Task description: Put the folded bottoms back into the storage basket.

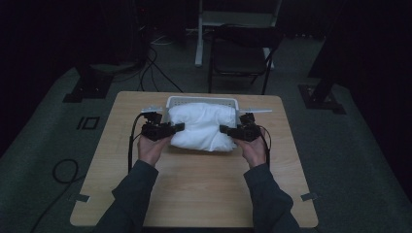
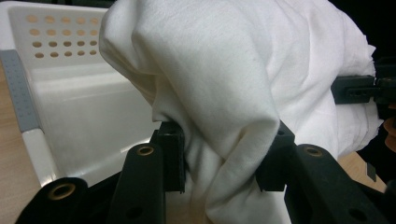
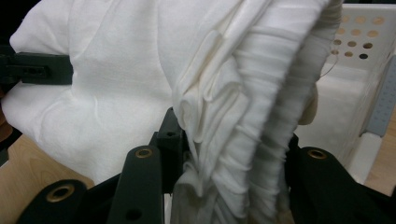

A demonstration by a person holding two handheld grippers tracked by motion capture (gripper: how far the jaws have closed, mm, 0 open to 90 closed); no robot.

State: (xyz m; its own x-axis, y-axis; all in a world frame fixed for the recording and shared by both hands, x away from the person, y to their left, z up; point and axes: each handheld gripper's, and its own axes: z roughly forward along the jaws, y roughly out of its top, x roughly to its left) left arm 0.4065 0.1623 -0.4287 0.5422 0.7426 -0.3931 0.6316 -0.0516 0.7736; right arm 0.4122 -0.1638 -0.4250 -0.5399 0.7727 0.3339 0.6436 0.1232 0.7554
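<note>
A bundled white cloth (image 1: pixel 201 126) hangs over the front of a white perforated basket (image 1: pixel 201 101) at the far middle of the wooden table. My left gripper (image 1: pixel 180 127) grips the cloth's left end, and in the left gripper view its jaws pinch a thick fold of the cloth (image 2: pixel 224 140). My right gripper (image 1: pixel 223 129) holds the right end; in the right gripper view a pleated bunch of the cloth (image 3: pixel 233 154) is squeezed between the jaws. The basket's inside (image 2: pixel 84 107) lies just behind the cloth.
The wooden table (image 1: pixel 199 189) has bare surface between the cloth and the near edge. A dark folding chair (image 1: pixel 240 58) stands beyond the table. Cables (image 1: pixel 63 170) trail over the floor at the left.
</note>
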